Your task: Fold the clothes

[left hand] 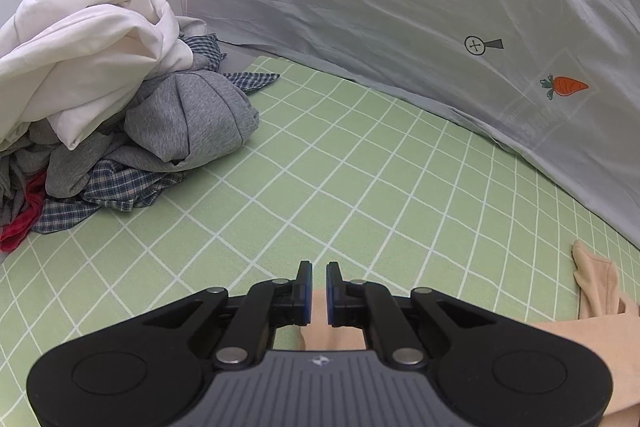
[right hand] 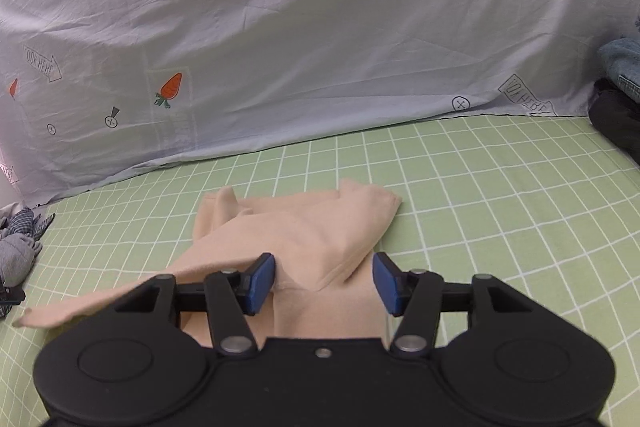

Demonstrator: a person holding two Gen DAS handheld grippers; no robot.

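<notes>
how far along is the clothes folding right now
Early. The beige garment lies partly folded on the green grid sheet, between the open right gripper. The left gripper is nearly closed at its edge. The unfolded pile still waits.

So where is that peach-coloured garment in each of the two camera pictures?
Left wrist view: the peach garment sits at the lower right edge, partly hidden behind the left gripper, whose fingers are nearly closed.
Right wrist view: it lies in the centre, just ahead of the open right gripper.
Shared landmark: the orange carrot print on the pale sheet, above the green checked mat.
</notes>
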